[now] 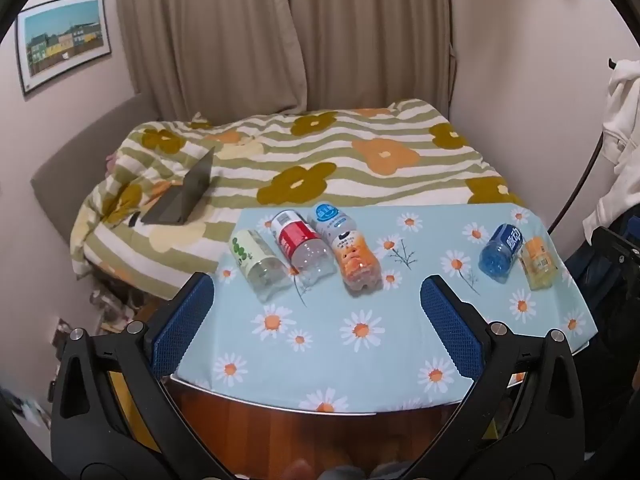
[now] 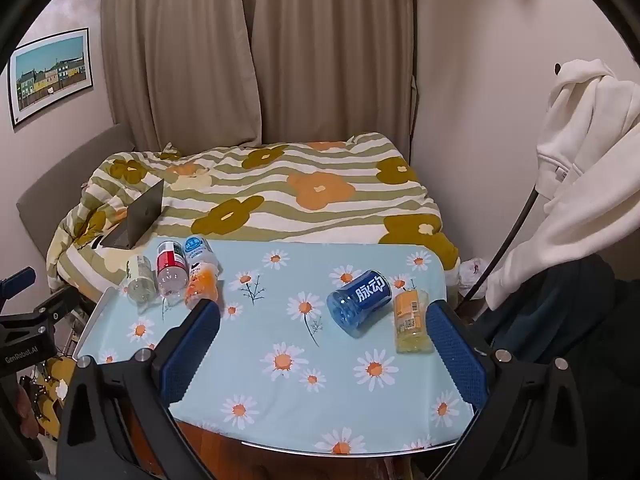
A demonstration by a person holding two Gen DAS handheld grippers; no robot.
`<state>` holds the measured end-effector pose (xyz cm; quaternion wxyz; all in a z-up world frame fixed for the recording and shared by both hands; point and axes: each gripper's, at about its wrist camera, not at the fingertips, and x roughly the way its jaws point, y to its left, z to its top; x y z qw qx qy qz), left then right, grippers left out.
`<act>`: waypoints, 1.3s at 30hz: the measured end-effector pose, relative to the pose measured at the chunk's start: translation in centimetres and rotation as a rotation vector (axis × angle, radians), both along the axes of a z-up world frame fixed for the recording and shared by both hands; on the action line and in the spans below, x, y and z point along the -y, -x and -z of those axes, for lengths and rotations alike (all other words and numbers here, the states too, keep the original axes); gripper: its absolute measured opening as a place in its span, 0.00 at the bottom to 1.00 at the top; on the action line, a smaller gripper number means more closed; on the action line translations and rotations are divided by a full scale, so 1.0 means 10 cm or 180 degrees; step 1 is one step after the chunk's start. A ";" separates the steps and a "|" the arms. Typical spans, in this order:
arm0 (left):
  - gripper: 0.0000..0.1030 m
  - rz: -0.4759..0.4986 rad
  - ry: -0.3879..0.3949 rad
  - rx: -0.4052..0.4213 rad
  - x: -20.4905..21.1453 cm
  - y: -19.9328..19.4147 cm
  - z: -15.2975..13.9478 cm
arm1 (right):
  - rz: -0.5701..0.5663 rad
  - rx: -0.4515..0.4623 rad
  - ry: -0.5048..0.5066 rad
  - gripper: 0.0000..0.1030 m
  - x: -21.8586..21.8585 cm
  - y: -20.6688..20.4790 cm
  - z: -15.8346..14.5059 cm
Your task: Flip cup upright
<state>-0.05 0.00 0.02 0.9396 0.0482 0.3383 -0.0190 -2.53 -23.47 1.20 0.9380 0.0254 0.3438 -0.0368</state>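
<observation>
Several cut-off bottle cups lie on their sides on the daisy-print table (image 1: 328, 364). At the far left, side by side, are a green-label cup (image 1: 260, 266), a red-label cup (image 1: 304, 248) and an orange cup (image 1: 350, 254). At the right lie a blue cup (image 2: 358, 300) and a yellow cup (image 2: 412, 320). My left gripper (image 1: 316, 284) hovers open above the table's near edge, short of the left group. My right gripper (image 2: 324, 307) is open too, its fingers framing the blue and yellow cups from the near side. Neither holds anything.
A bed with a flowered striped quilt (image 1: 320, 160) stands right behind the table, with an open laptop (image 1: 184, 196) on it. A white hoodie (image 2: 580, 160) hangs at the right. Wooden floor (image 1: 304, 436) shows below the table's near edge. Curtains cover the back wall.
</observation>
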 end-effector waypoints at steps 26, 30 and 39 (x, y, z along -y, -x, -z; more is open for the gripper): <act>1.00 0.0060 0.0028 0.0008 0.05 -0.03 -0.09 | 0.0121 0.0024 -0.0024 1.00 0.00 0.05 -0.02; 1.00 0.0078 0.0042 0.0000 0.04 -0.06 -0.09 | 0.0119 0.0024 -0.0018 1.00 0.01 0.05 -0.01; 1.00 0.0076 0.0048 0.0005 0.03 -0.04 -0.08 | 0.0118 0.0019 -0.0015 1.00 0.02 0.04 -0.01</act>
